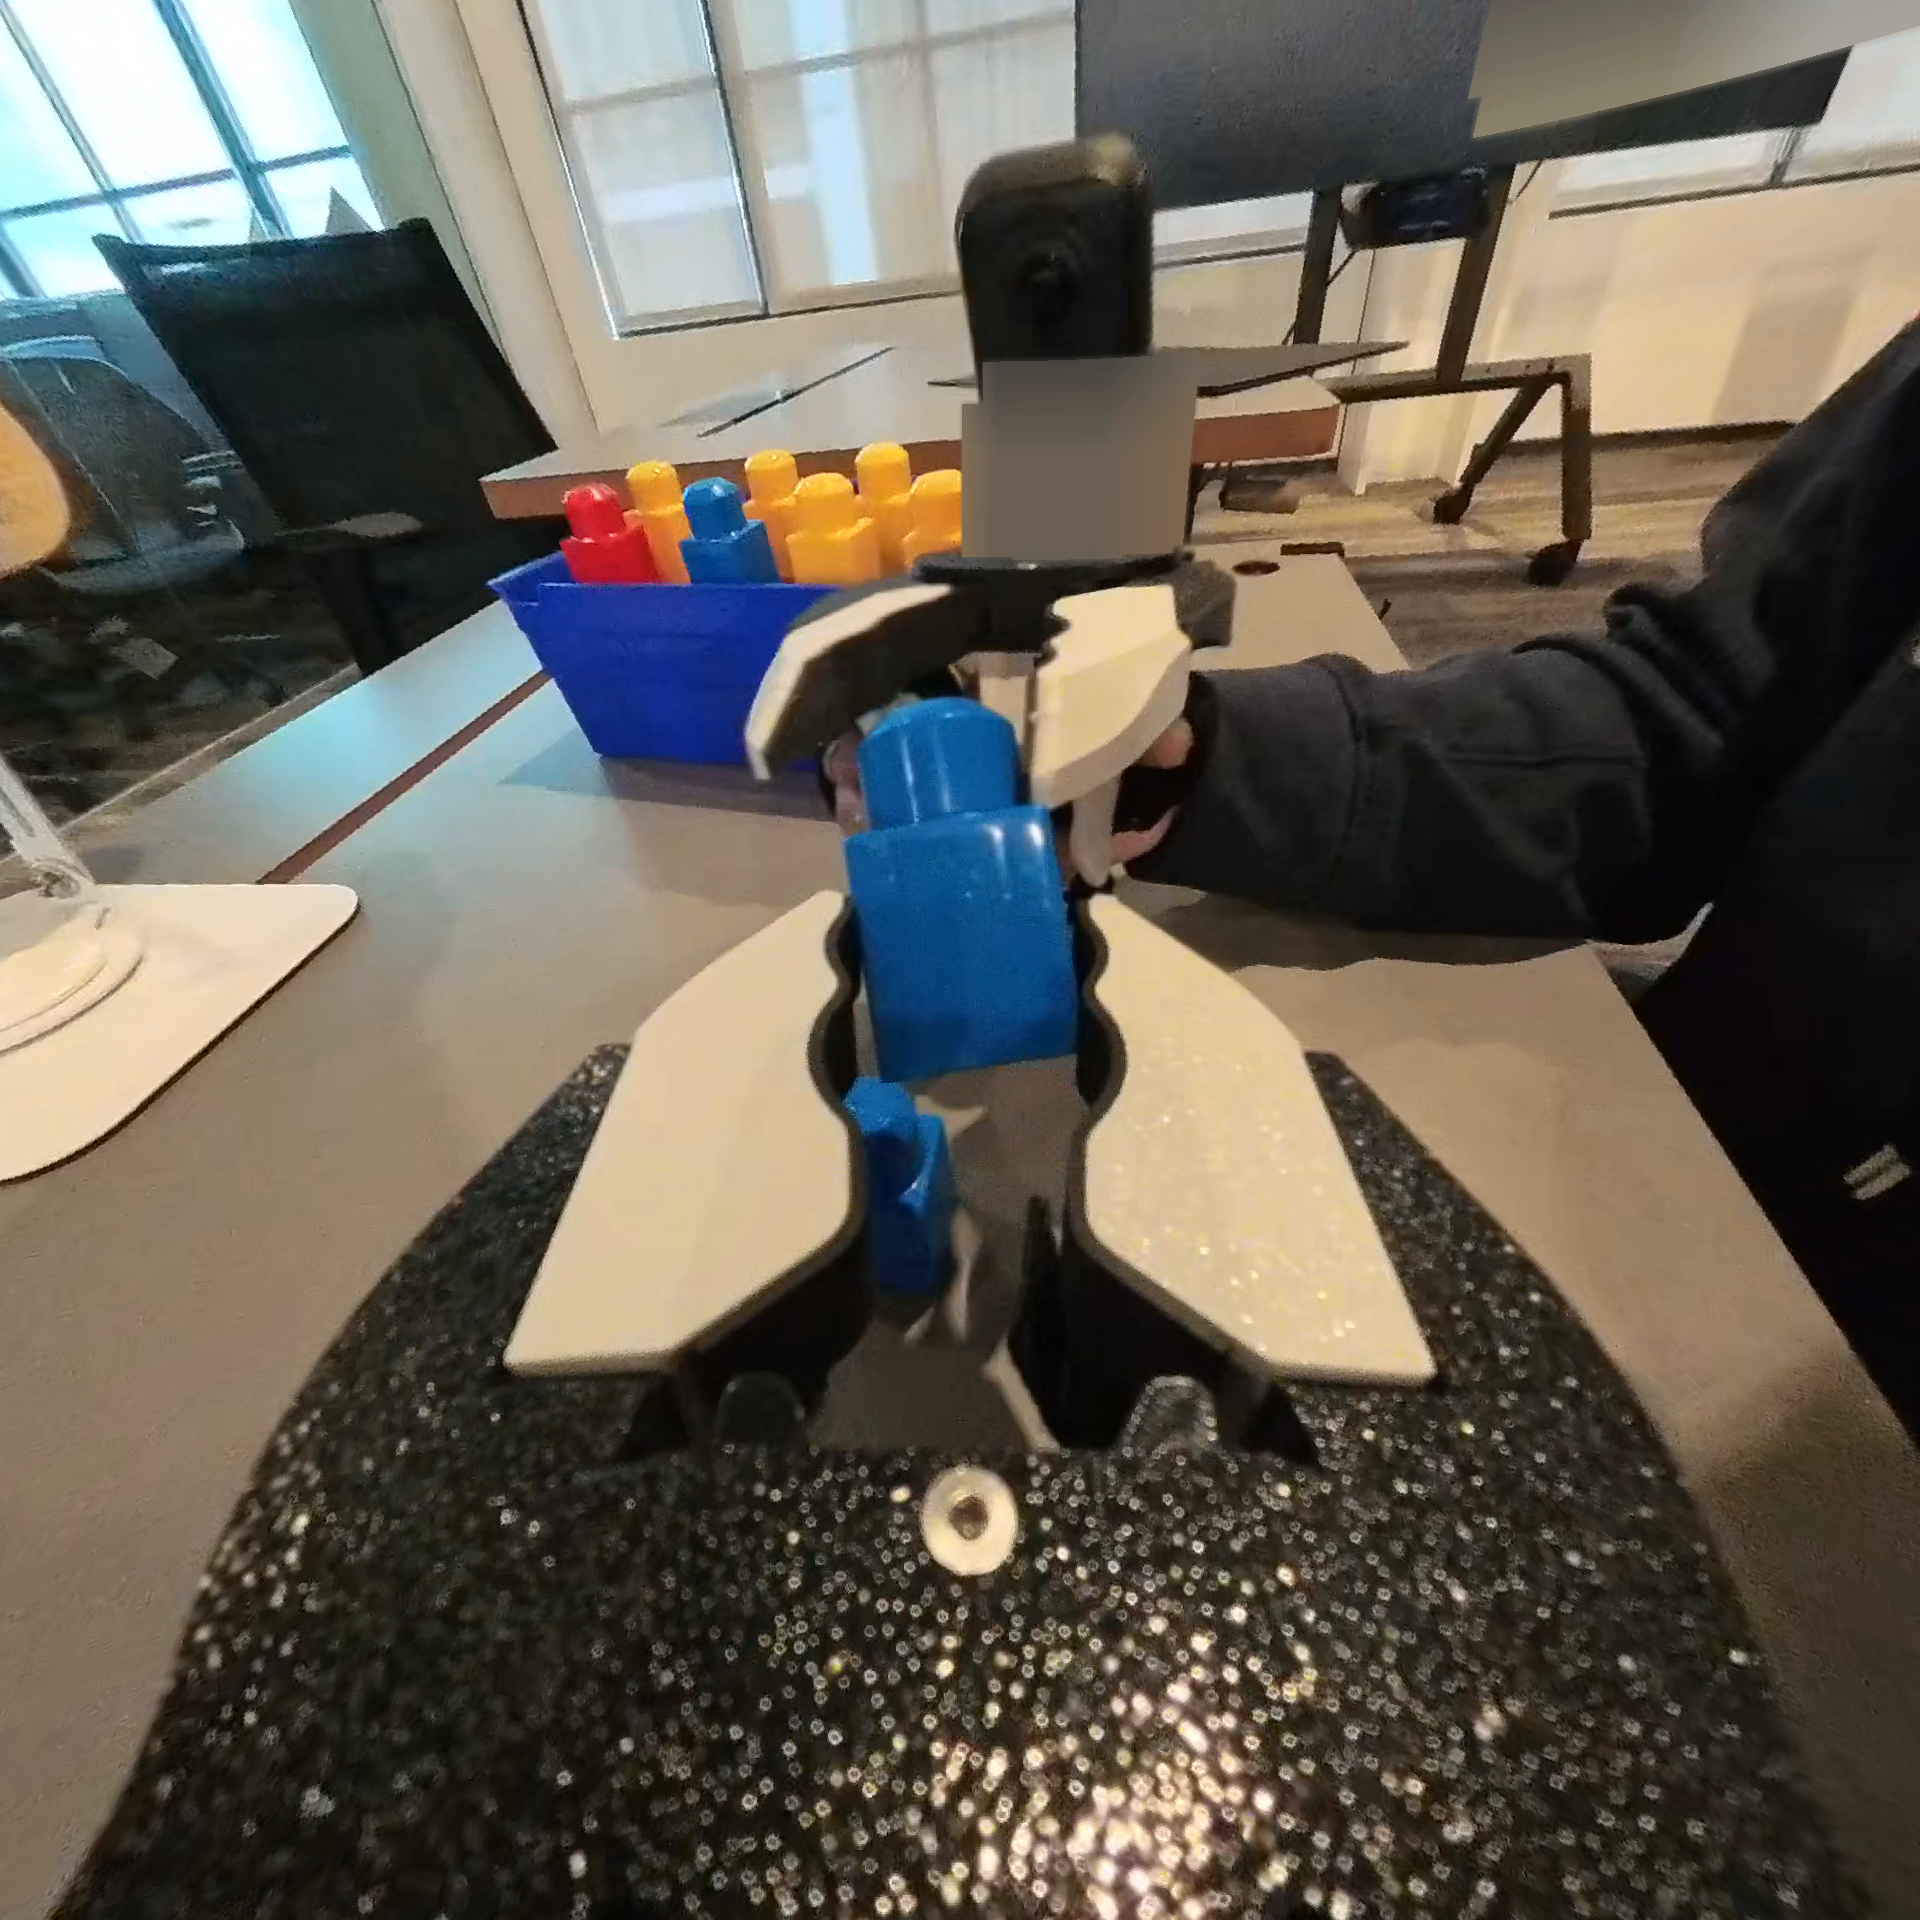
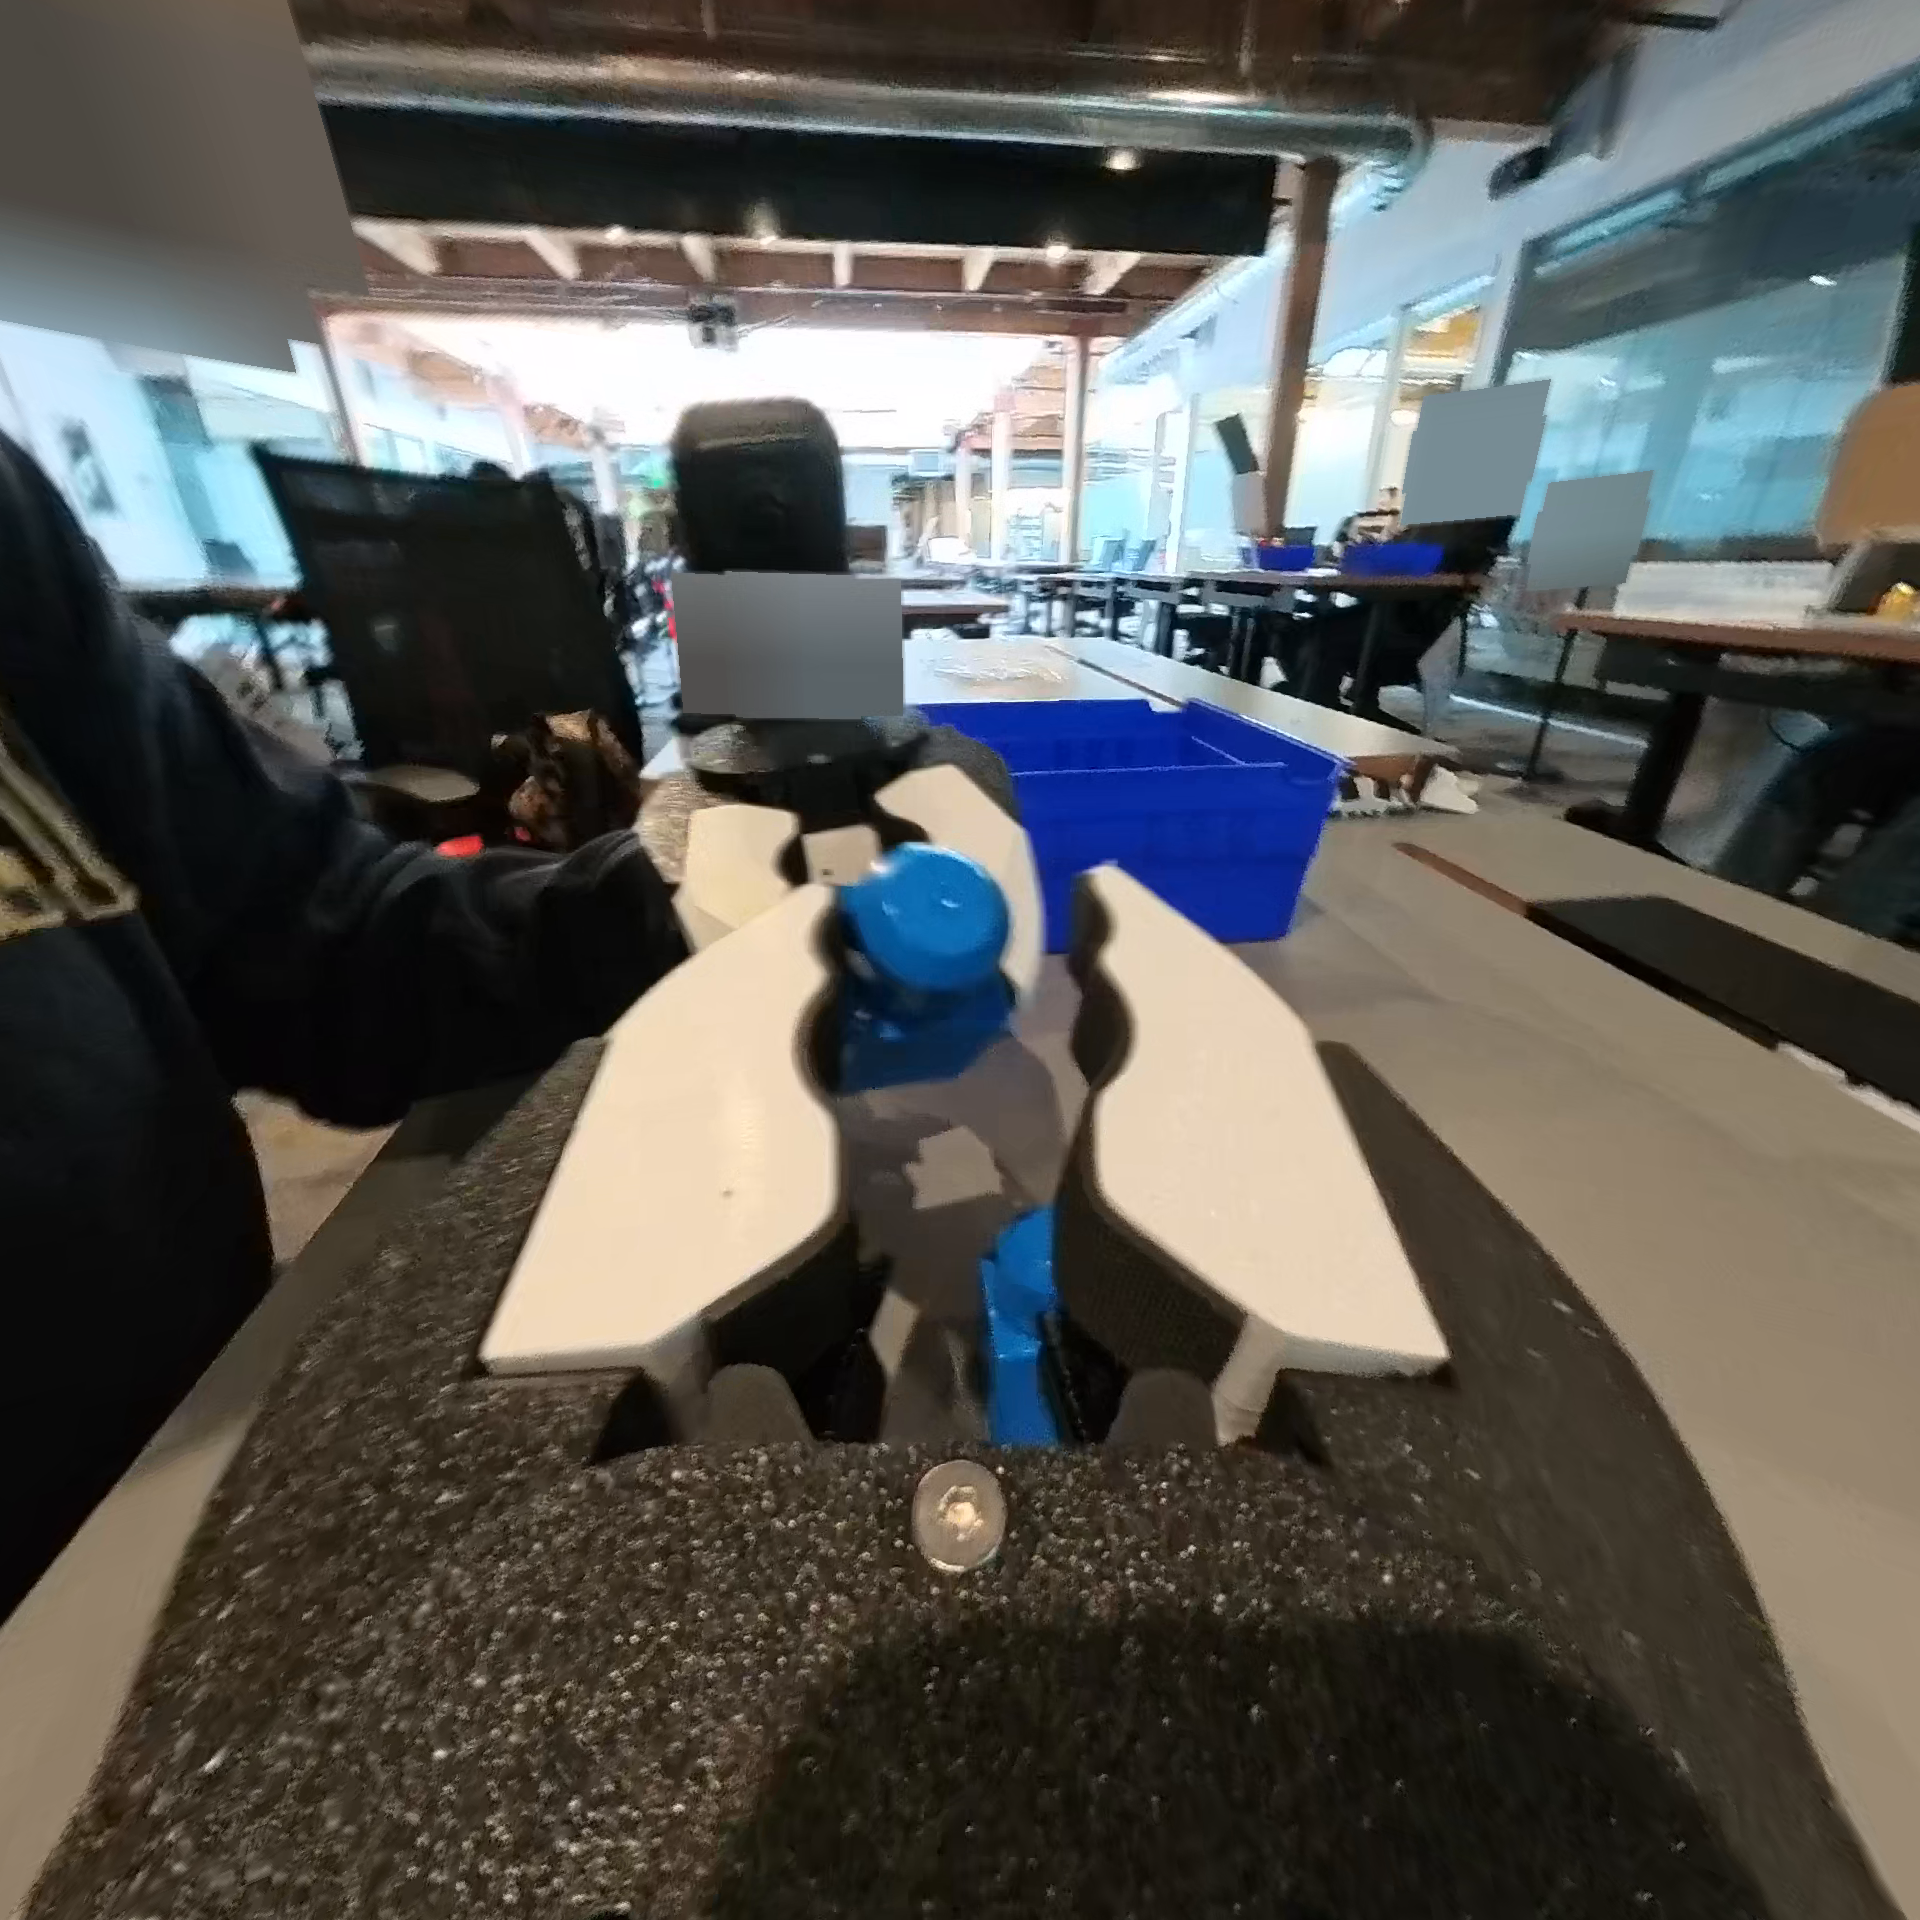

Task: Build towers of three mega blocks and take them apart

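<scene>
Left tongs (image 1: 961, 997) clamped on blue block (image 1: 961, 935) | right tongs (image 2: 951, 997) spread around its stud | no legible writing

One blue bin (image 1: 665, 665), eight blocks.
</scene>
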A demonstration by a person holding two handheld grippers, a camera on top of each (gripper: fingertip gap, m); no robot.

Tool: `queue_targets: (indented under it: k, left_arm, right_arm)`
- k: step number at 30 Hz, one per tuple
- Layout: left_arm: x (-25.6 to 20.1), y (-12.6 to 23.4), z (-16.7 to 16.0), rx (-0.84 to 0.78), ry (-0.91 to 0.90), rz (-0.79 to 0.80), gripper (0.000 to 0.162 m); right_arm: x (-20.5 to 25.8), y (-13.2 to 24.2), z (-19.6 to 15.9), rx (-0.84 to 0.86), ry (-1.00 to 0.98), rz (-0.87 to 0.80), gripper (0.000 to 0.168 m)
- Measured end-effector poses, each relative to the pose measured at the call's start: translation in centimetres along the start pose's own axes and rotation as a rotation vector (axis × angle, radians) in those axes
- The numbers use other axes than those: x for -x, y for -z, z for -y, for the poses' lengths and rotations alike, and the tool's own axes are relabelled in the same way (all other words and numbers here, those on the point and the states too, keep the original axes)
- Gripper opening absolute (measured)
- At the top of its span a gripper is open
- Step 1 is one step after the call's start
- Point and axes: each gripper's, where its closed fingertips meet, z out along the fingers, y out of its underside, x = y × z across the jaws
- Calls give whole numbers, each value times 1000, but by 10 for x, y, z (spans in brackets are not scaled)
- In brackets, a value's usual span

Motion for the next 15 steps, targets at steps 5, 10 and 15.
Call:
queue_targets:
  k: [5,10,15]
  left_arm:
    - [16,-6,-24,151,-50,134,54]
    - [18,-12,-45,270,-175,188,69]
    - [12,-15,-48,270,-152,145,60]
  right_arm:
    - [-2,2,-11,128,106,-47,29]
    - [-3,2,-21,212,168,-65,29]
    - [3,-1,-30,262,196,-37,29]
